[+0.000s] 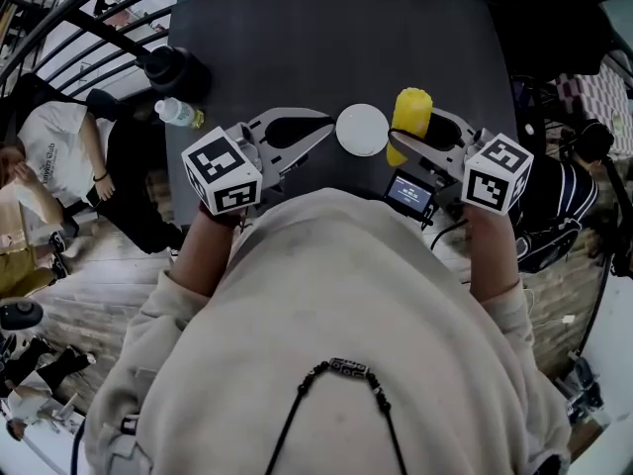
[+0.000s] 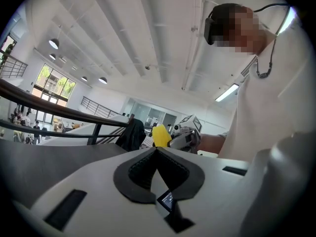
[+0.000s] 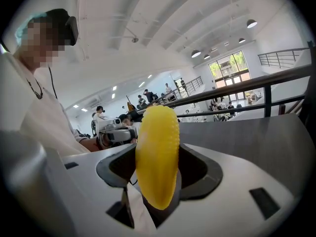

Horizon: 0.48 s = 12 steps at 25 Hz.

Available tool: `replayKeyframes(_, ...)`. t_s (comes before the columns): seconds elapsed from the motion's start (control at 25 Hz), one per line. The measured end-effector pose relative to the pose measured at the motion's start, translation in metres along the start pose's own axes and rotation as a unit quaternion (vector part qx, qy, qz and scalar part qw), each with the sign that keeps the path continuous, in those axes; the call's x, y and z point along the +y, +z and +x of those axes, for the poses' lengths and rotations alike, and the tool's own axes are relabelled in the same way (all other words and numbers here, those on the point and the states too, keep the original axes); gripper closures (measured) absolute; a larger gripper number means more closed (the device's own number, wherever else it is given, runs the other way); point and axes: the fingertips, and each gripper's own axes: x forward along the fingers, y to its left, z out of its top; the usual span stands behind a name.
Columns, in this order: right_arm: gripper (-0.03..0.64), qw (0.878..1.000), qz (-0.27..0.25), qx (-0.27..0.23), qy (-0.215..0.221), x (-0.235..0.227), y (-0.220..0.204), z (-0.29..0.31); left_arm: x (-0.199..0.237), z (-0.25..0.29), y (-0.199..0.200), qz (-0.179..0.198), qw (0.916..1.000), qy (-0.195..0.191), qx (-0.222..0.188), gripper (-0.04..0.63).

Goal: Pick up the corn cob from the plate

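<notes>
The yellow corn cob [image 1: 410,119] stands upright between the jaws of my right gripper [image 1: 401,139], which is shut on it. It hangs over the dark table [image 1: 336,47], just right of the small white plate [image 1: 362,130], which has nothing on it. In the right gripper view the corn cob [image 3: 158,154] fills the gap of the right gripper [image 3: 159,157]. My left gripper [image 1: 321,133] hovers left of the plate, shut with its tips together and nothing in them. From the left gripper [image 2: 157,150] view, the corn cob [image 2: 159,135] shows ahead.
A clear water bottle [image 1: 178,114] and a black round object [image 1: 176,70] sit at the table's left edge. A small device with a lit screen [image 1: 409,194] lies at the near edge. People [image 1: 54,156] sit on the floor to the left. Black railings curve behind.
</notes>
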Motion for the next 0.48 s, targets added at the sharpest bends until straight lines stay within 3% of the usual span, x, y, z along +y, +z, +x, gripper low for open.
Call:
replayKeyframes(0.28,0.357,1.0,-0.004,-0.002,0.002,-0.002,0.012,0.008,0.006,0.002,0.008,-0.001,1.0,-0.006,-0.005,0.589)
replayKeyframes(0.48,0.357,1.0,0.0,0.019,-0.001,0.004,-0.005,0.007,-0.005,0.003,-0.004,-0.016,0.9998,-0.01,-0.009,0.589)
